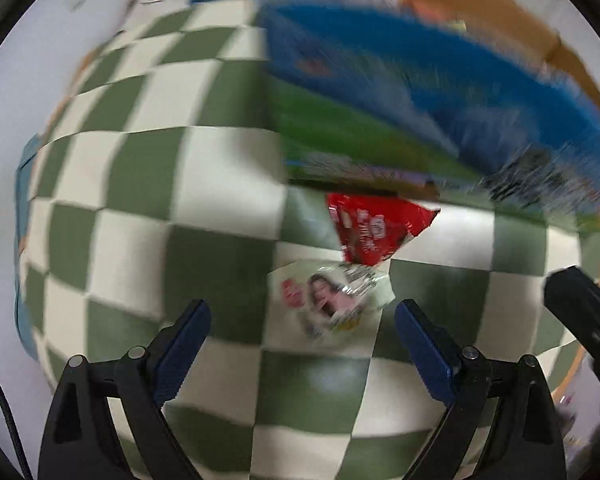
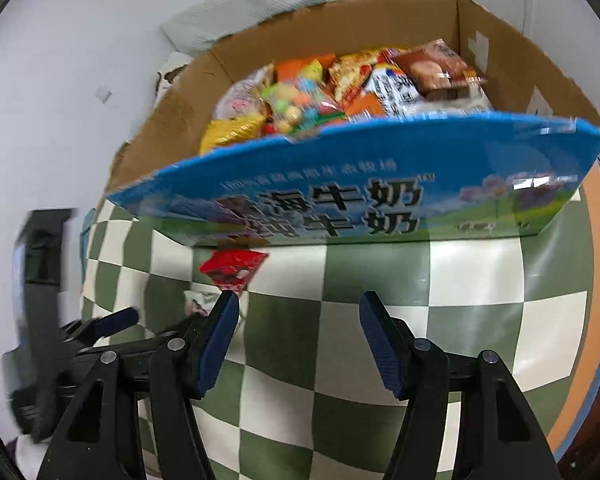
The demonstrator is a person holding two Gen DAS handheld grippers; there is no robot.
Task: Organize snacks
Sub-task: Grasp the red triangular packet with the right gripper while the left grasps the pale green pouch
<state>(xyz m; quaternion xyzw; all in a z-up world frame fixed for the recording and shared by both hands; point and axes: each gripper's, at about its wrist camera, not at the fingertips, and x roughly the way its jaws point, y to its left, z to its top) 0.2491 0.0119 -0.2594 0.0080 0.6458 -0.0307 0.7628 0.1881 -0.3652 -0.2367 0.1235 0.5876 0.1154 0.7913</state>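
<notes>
Motion blur smears the pale packet [image 1: 330,302] and box [image 1: 400,92] print.

Bare checkered counter [image 2: 372,280] lies open at 6 o'clock. The snack-filled box [image 2: 340,200] walls off 12 o'clock; a red packet [image 2: 234,266] and pale packet [image 1: 332,300] lie just before it at 10 o'clock.

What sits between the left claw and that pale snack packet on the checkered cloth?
Nothing visible. The left claw is open, and the pale snack packet lies just ahead on bare checkered cloth. The red packet lies beyond it, toward the snack box.
</notes>
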